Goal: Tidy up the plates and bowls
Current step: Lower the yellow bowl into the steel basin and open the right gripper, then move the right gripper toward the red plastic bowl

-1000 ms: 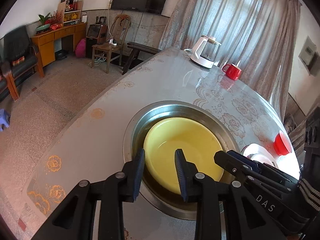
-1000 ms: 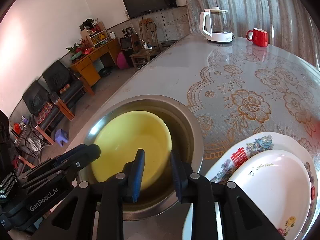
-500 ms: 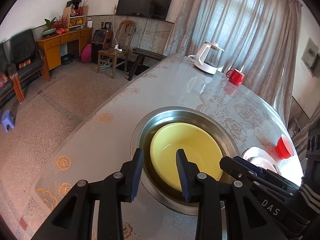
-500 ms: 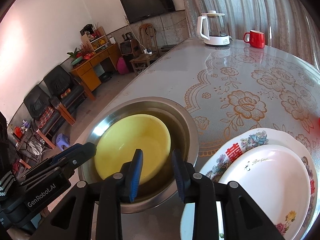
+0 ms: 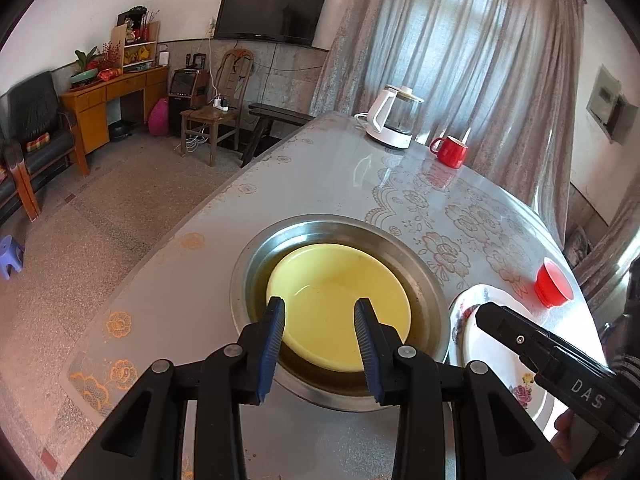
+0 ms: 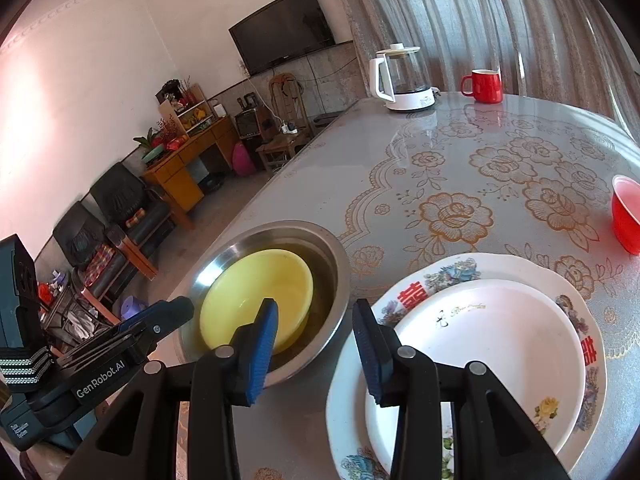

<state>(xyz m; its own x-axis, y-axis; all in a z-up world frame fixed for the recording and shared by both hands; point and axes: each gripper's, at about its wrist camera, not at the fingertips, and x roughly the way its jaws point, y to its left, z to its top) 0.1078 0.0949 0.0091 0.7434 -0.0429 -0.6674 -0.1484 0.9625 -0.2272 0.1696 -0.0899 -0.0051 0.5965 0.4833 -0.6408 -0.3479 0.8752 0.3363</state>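
A yellow bowl sits inside a steel basin on the table; both also show in the right wrist view, the yellow bowl inside the basin. My left gripper is open and empty above the yellow bowl's near side. My right gripper is open and empty above the gap between the basin and a white plate stacked on a larger flowered plate. A small red bowl stands to the right.
A white kettle and a red mug stand at the table's far end. The table edge runs along the left, with the floor, chairs and a wooden cabinet beyond it.
Both grippers have pulled back and up from the basin, and both have opened wider. The stacked plates and red bowl have come more into view.
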